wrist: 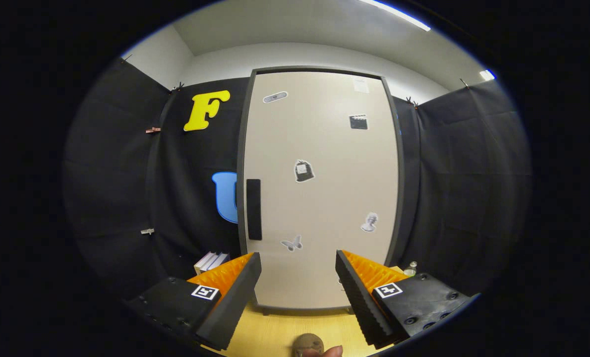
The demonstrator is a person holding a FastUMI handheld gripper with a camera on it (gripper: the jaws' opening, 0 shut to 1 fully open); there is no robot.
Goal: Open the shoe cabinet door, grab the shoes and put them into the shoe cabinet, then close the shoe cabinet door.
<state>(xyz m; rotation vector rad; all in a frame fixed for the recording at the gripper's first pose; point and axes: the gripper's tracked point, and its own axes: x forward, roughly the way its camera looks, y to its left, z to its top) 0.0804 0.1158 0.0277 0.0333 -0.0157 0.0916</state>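
Straight ahead, the shoe cabinet door (320,188) stands closed at the counter's (275,332) far edge — its dark handle (254,209) on the left side (stickers dot the panel). Fingers of the hand-held gripper (298,287) are spread wide, holding nothing.

Books (209,261) stacked on the wooden desk (275,332) beside the black cloth wall (116,188), a small bottle (411,268) set at the far side, clips (152,130) pinned on the cloth
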